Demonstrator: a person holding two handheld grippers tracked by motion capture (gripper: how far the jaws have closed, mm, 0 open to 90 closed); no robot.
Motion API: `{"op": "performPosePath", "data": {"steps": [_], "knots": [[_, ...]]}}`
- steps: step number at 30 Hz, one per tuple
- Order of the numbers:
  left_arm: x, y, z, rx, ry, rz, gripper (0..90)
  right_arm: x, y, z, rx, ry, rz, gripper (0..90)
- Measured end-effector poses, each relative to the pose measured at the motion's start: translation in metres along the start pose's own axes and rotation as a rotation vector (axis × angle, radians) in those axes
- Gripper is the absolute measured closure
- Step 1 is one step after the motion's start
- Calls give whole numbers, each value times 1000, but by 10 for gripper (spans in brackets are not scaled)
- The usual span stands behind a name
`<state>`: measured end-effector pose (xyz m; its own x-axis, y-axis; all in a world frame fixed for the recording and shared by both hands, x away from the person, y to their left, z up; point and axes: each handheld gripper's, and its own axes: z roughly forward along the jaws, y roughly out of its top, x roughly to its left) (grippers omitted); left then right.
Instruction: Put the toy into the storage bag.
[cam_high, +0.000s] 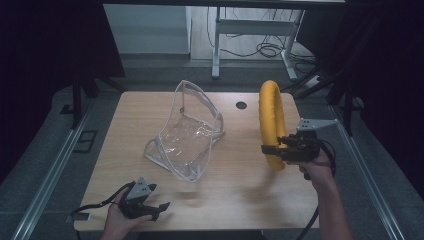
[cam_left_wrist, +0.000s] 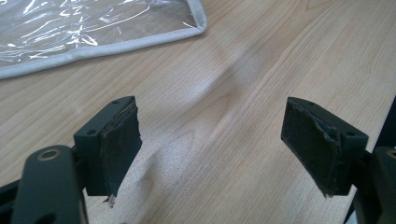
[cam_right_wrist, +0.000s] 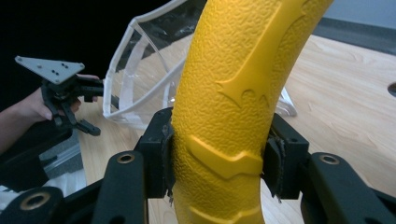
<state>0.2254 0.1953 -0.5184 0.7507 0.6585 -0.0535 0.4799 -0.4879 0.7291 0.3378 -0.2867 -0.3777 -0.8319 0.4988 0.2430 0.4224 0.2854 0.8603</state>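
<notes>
A yellow textured ring (cam_high: 271, 120) stands on edge above the right part of the wooden table (cam_high: 235, 190). My right gripper (cam_high: 274, 150) is shut on its lower rim, and in the right gripper view both jaws press the yellow ring (cam_right_wrist: 233, 93). A clear plastic bag (cam_high: 187, 132) with white edging stands open at the table's middle. My left gripper (cam_high: 157, 208) hovers near the front left edge, open and holding nothing. In the left gripper view a corner of the clear bag (cam_left_wrist: 93, 28) lies beyond the spread pads (cam_left_wrist: 116, 149).
A dark round hole (cam_high: 241, 105) sits in the tabletop near the far edge. Behind the table are a white desk frame (cam_high: 250, 30) and cables on the floor. Metal rails (cam_high: 45, 180) run along both sides of the table.
</notes>
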Motion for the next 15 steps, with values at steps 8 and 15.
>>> {"op": "performPosePath", "data": {"steps": [8,15], "knots": [[0,0,-1,-3,1,-3,196,6,1,4,-61,12,2,517],[0,0,0,2,2,-1,196,7,2,4,-106,14,14,515]]}}
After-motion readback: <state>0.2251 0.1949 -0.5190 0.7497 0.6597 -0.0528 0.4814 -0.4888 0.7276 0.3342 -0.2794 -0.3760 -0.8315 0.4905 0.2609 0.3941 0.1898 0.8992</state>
